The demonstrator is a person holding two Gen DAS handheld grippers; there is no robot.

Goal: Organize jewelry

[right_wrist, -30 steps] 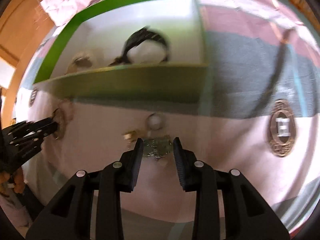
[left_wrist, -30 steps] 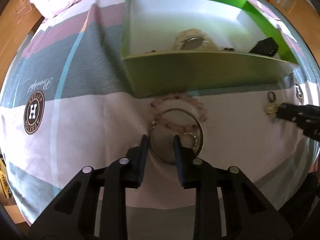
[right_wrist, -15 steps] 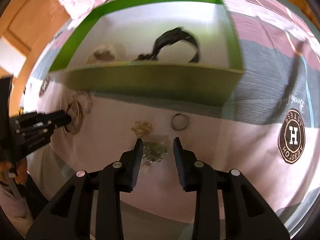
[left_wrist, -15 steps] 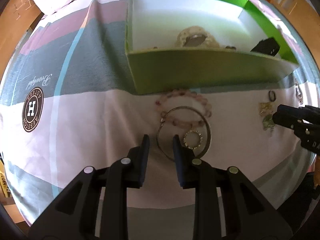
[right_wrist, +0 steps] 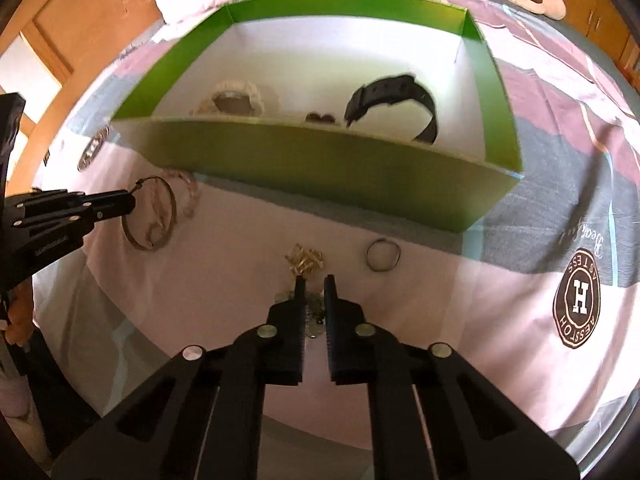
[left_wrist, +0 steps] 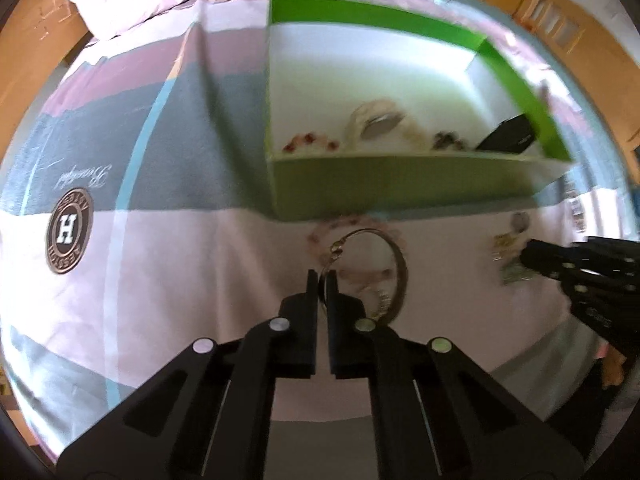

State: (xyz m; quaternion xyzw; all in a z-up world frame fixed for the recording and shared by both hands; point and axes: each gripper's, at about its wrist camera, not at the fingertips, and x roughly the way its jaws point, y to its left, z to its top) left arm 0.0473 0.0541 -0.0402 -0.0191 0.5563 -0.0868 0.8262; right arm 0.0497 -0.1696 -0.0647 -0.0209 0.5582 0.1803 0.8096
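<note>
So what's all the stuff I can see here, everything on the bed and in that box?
green box: one, white inside, on the bedspread
black watch: one, in the box
cream beaded piece: one, in the box
metal bangle: one, silver, before the box, pinched by the left fingers
pink bead bracelet: one, under the bangle
gold chain: one, on the bedspread
small ring: one, dark, right of the chain
silver trinket: one, between the right fingers
bedspread: one, pink and grey
left gripper: black, shut
right gripper: black, shut

We see a striped bedsheet [right_wrist: 460, 300] carrying a green box [right_wrist: 320, 164], a hoop bangle [right_wrist: 150, 216], a small ring [right_wrist: 383, 255] and gold chains [right_wrist: 304, 260].
</note>
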